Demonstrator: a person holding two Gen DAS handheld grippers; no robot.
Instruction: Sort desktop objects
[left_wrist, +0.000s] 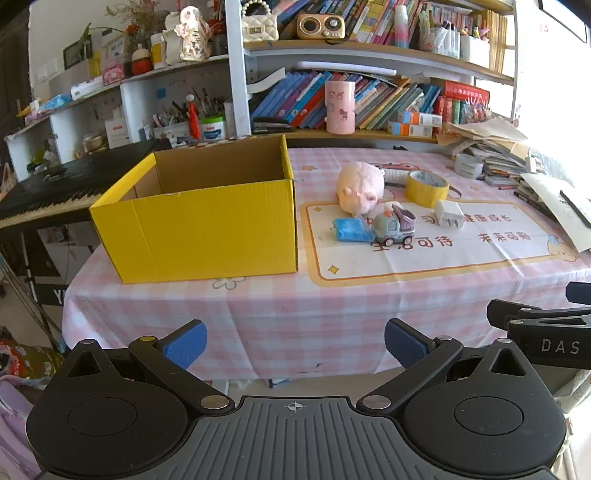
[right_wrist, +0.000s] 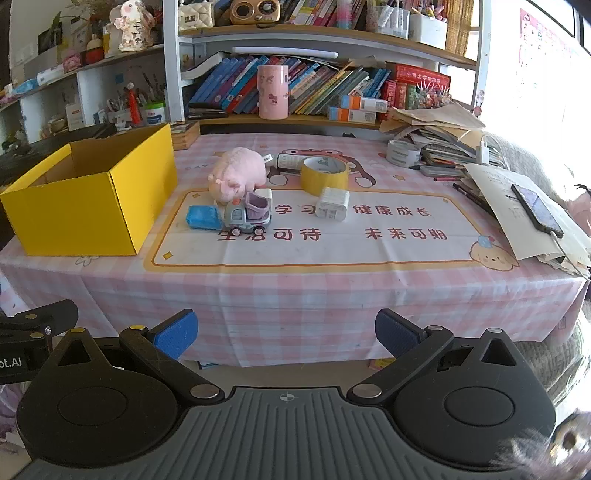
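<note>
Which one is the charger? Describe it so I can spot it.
Start at the yellow box and look right across the tablecloth to the small cluster of things. The charger is the white block in front of the yellow tape roll, right of the toy truck.

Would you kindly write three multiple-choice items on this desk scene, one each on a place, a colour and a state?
1. Where is the blue block?
A. in the box
B. beside the toy truck
C. on the shelf

2. What colour is the tape roll?
A. yellow
B. green
C. red

3. How is the box?
A. sealed
B. crushed
C. open-topped

Answers: B, the block lies against the truck; A, its outer band is yellow; C, its brown inside shows.
</note>
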